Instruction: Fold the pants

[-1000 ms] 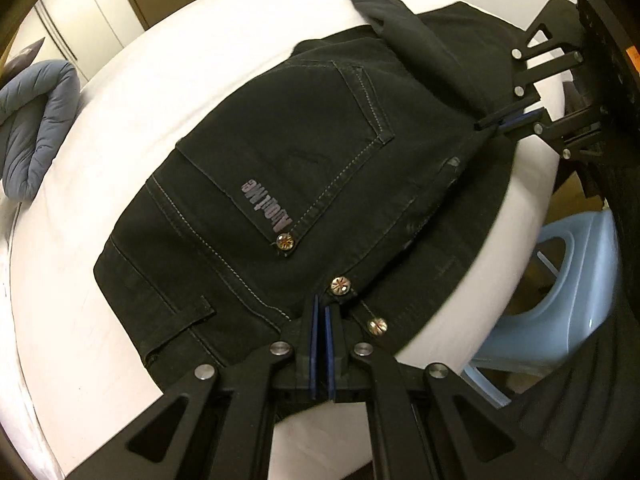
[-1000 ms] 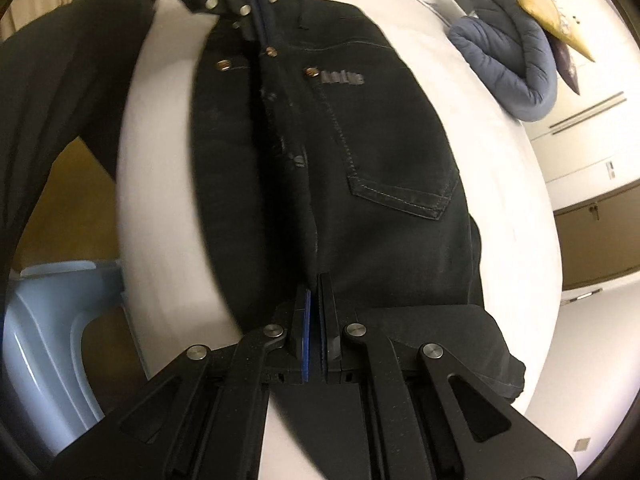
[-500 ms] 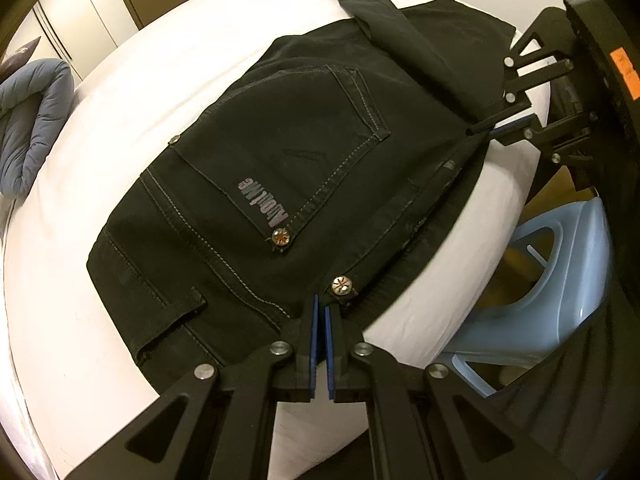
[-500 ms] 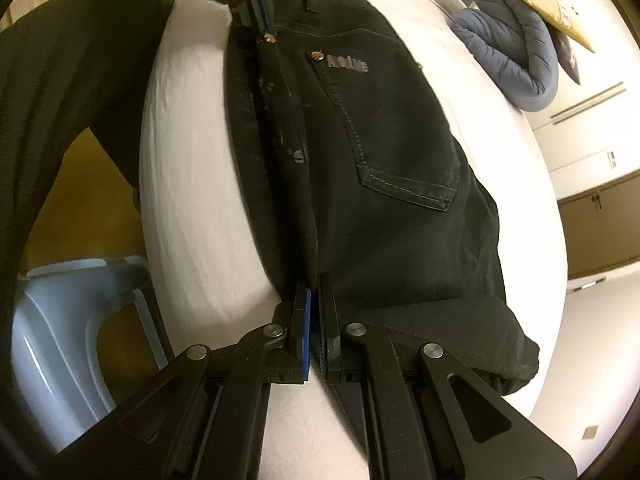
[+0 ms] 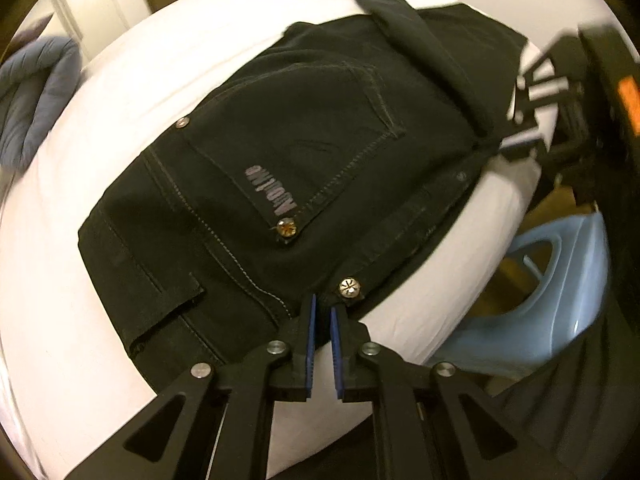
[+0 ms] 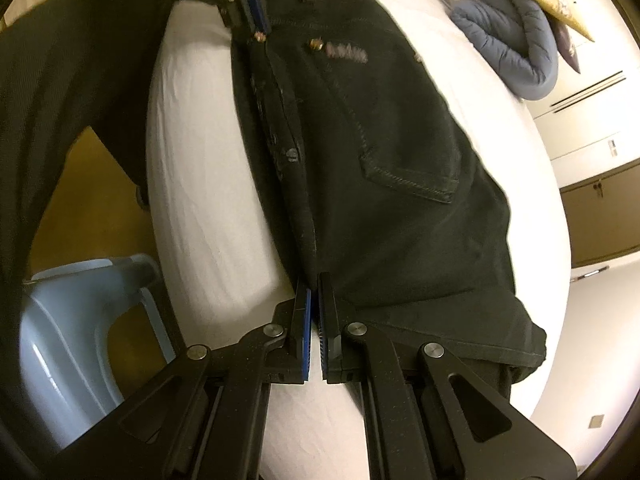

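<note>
The black jeans (image 5: 304, 184) lie folded on the white bed, back pocket and grey logo facing up; they also show in the right wrist view (image 6: 380, 168). My left gripper (image 5: 322, 306) sits at the waistband edge by a metal stud (image 5: 349, 287); its jaws stand slightly apart and the cloth looks free of them. My right gripper (image 6: 314, 286) sits at the folded edge further along, jaws nearly together with a thin gap, the cloth edge at their tips. Each gripper shows in the other's view, the right one (image 5: 520, 144) and the left one (image 6: 248, 4).
The white bed (image 5: 72, 320) (image 6: 208, 184) carries a rolled grey-blue duvet (image 5: 32, 92) (image 6: 516, 36) at its far side. A light blue plastic stool (image 5: 560, 292) (image 6: 72, 340) stands on the floor beside the bed. Cupboard doors stand behind.
Both grippers pushed the folded jeans further onto the bed, away from its edge. The left jaws, shut on the waistband before, now stand slightly apart; the right jaws have loosened a little.
</note>
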`<action>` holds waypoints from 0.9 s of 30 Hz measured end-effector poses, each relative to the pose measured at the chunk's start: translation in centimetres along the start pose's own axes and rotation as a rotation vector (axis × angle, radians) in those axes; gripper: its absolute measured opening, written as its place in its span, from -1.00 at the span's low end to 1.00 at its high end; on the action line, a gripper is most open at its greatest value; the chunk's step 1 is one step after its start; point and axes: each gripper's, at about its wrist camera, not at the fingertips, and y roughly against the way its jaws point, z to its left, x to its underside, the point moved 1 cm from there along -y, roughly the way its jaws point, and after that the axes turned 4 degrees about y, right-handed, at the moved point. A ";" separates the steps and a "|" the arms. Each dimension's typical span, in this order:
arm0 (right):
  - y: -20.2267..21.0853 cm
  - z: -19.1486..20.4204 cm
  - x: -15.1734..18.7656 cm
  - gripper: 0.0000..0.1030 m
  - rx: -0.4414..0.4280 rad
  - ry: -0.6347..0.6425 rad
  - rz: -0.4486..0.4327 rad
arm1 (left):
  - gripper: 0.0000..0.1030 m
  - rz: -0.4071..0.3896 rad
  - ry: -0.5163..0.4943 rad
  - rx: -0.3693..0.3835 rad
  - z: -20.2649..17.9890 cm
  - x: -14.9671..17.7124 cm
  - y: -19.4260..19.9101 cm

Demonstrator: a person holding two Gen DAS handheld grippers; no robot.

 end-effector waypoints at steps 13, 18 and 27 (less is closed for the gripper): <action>-0.4 0.2 0.7 -0.87 0.070 -0.144 -0.070 | 0.38 -0.132 0.136 -0.092 0.5 -4.3 8.3; -0.2 0.4 1.0 -0.87 0.086 -0.197 -0.106 | 0.38 -0.180 0.243 -0.022 -2.2 -9.1 3.9; 3.5 -9.3 9.3 -0.70 -0.258 -0.843 -0.323 | 0.36 -0.068 0.389 0.014 -5.0 -10.2 -4.9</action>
